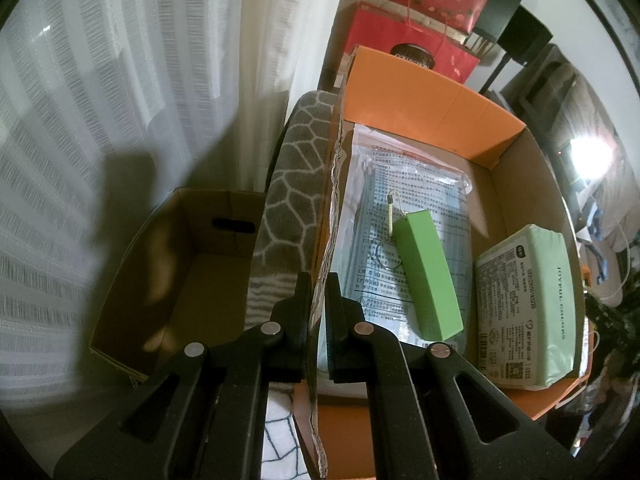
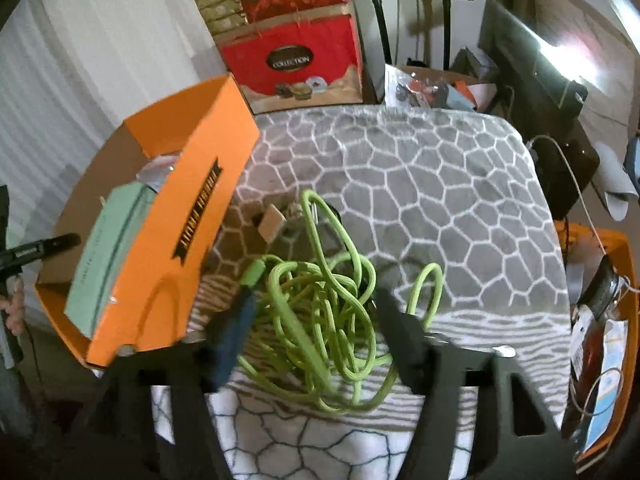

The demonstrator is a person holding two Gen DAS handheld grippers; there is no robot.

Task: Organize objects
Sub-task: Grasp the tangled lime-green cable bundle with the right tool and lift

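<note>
The tabletop (image 2: 440, 200), draped in a grey honeycomb cover, is seen carrying everything, with the orange box (image 1: 420, 92) parked at its 9 o'clock edge in the right view. That box's torn cardboard wall is pinched between the left tongs (image 1: 318, 300), closed down to a narrow slit on it, probably so the box is steadied or tugged while it gets filled. Inside, a flat printed bag (image 1: 404, 208) is laid as the bottom layer, a pale green pack (image 1: 528, 308) is set at 3 o'clock, and a green bar (image 1: 430, 280) with a key ring is rested on top of the bag.

At 6 o'clock in the right view the cord (image 2: 320, 304), the likely next item, is bunched in a loose green tangle on the cover. The right tongs (image 2: 316, 332) are spread wide around it, nothing yet gripped; the tips are blurred, so contact cannot be judged.

A brown box (image 1: 180, 272) is glimpsed at 8 o'clock in the left view, its floor partly shadowed. A small tan piece (image 2: 272, 222) beside the cord cannot be identified. The cord's ends are buried in the tangle.
</note>
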